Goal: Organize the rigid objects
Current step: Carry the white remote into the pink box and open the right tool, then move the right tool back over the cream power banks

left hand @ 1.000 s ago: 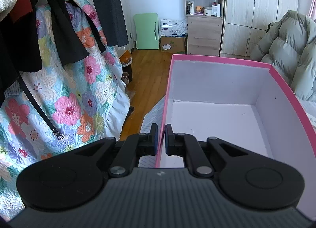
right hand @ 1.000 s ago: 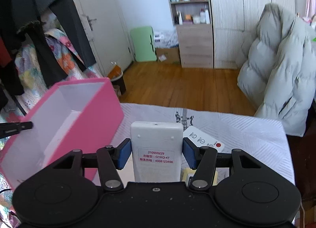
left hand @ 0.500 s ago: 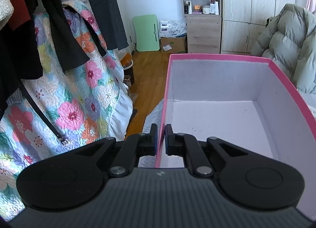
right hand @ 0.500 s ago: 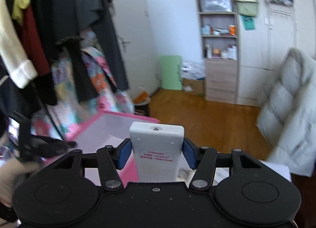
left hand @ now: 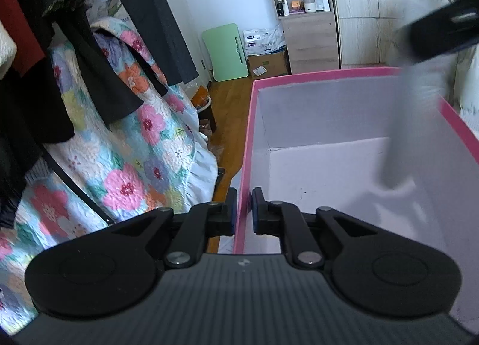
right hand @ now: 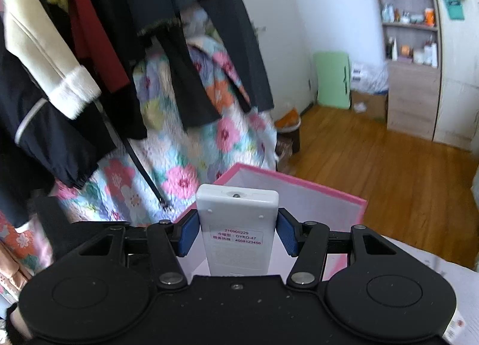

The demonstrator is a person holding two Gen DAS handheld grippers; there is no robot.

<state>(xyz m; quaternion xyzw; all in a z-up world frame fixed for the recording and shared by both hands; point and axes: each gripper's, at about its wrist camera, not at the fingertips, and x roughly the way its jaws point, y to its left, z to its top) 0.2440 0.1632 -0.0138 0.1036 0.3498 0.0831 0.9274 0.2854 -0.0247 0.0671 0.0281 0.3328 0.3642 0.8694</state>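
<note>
Right claw (right hand: 236,232) clamped on white rigid plastic remote control (right hand: 237,225), mid-body: probably light, slick-sided. Left claw (left hand: 244,210) pinching pink cardboard box (left hand: 329,72) wall; thin, likely flexes.

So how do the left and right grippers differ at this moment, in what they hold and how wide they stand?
The left gripper pinches the thin side wall of the pink box; the right gripper holds a white remote.
The left gripper's fingers are nearly together; the right gripper's stand wide apart around the remote's body.
The left gripper sits at the box's rim; the right gripper holds the remote over the box's opening.
Both are black with blue pads.
</note>
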